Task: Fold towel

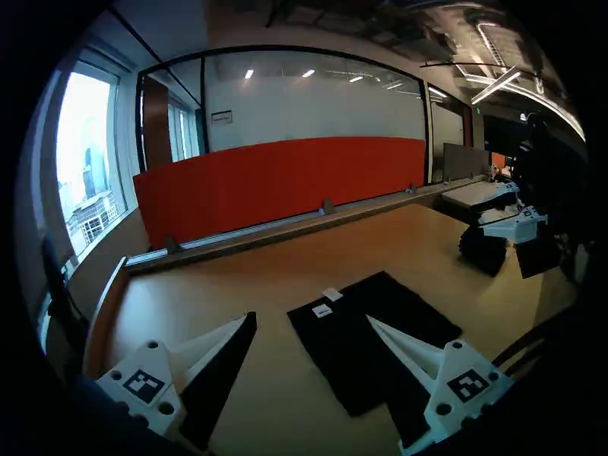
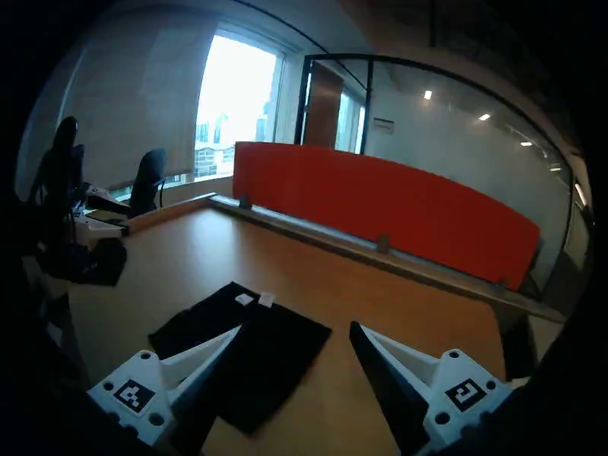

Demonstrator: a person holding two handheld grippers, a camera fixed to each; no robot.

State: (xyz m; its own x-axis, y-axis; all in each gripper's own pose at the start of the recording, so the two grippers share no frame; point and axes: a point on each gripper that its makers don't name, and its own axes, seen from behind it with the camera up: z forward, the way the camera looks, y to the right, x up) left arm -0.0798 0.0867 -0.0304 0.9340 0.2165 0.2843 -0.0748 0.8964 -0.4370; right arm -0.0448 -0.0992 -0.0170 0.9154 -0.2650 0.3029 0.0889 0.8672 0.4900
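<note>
Two faults probable from here. Black towel [image 1: 380,334] flat on bench [image 1: 251,281], close ahead of the tips. Left gripper [image 1: 310,317] and right gripper [image 2: 296,327] above it, jaws wide, holding nothing. Fault one: pinching a single layer, leaving the rest behind. Fault two: dragging cloth across smooth wood, skewing edges.

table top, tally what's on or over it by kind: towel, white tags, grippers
black towel: 1
white tags: 2
grippers: 2 (left gripper, right gripper, both open)
total: 5
</note>
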